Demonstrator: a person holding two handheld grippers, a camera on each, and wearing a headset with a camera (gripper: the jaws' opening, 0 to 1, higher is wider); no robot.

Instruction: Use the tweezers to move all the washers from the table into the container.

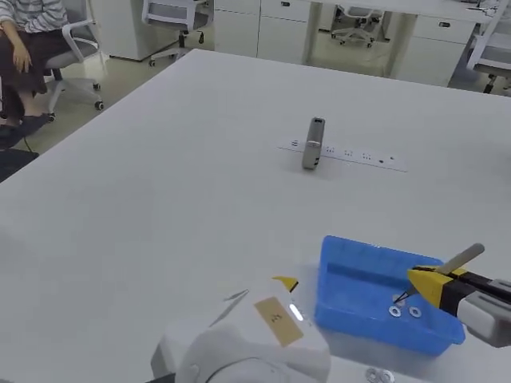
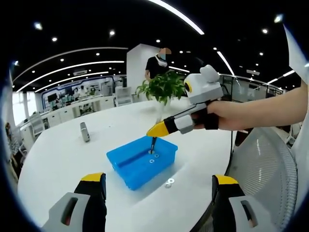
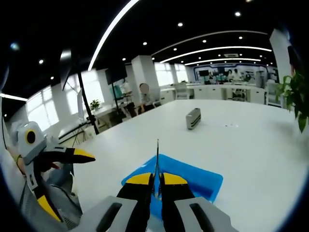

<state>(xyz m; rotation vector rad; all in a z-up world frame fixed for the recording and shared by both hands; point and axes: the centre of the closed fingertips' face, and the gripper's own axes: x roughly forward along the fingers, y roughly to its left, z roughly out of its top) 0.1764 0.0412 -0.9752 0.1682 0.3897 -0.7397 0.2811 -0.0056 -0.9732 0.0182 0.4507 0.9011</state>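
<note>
A blue container stands near the table's front right with two washers lying in it. My right gripper is shut on the tweezers, whose tip points down into the container just above those washers. The right gripper view has the tweezers sticking out from its closed jaws over the container. More washers lie on the table in front of the container. My left gripper hangs open and holds nothing, to the left of the container.
A grey device stands at mid-table beside a flush socket strip. Office chairs and a seated person are at the far left. A mesh chair back and a plant are in the left gripper view.
</note>
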